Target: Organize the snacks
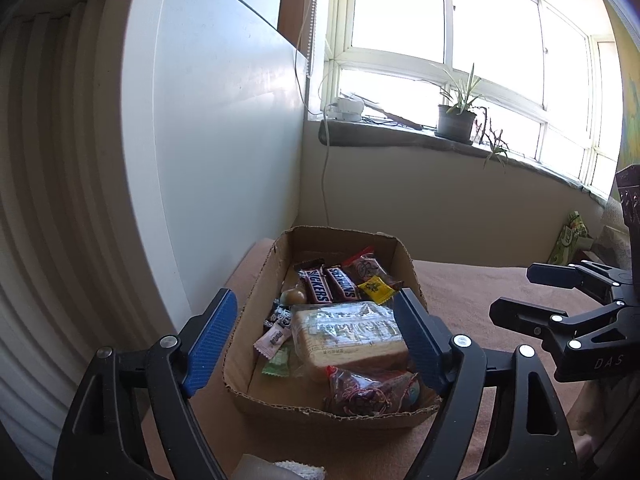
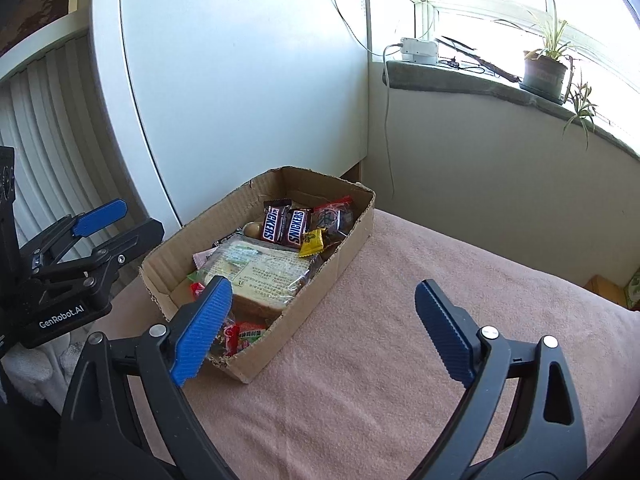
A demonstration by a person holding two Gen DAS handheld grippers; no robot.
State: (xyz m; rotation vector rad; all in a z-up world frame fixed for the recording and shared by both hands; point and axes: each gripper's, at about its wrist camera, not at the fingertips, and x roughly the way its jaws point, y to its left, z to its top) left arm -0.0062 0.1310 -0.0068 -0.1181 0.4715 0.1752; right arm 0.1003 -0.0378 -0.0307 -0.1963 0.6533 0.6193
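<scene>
An open cardboard box [image 1: 260,280] [image 2: 308,312] sits on a pink cloth. It holds two Snickers bars [image 1: 328,284] [image 2: 286,226], a wrapped sandwich [image 1: 348,334] [image 2: 260,272], a yellow candy [image 1: 376,289] [image 2: 312,242], a dark snack bag [image 1: 366,268], a red-printed bag [image 1: 368,394] at the near end and small sweets [image 1: 274,336]. My left gripper [image 1: 314,294] [image 2: 140,216] stands open before the box's near end, nothing between its pads. My right gripper [image 2: 324,282] [image 1: 514,292] is open over the cloth by the box's right wall, also empty.
The pink cloth [image 2: 400,320] stretches bare to the right of the box. A white panel [image 1: 220,140] rises just behind and left of it. On the window sill stands a potted plant [image 1: 456,120] and a white adapter [image 2: 418,50]. A green package [image 1: 572,240] lies far right.
</scene>
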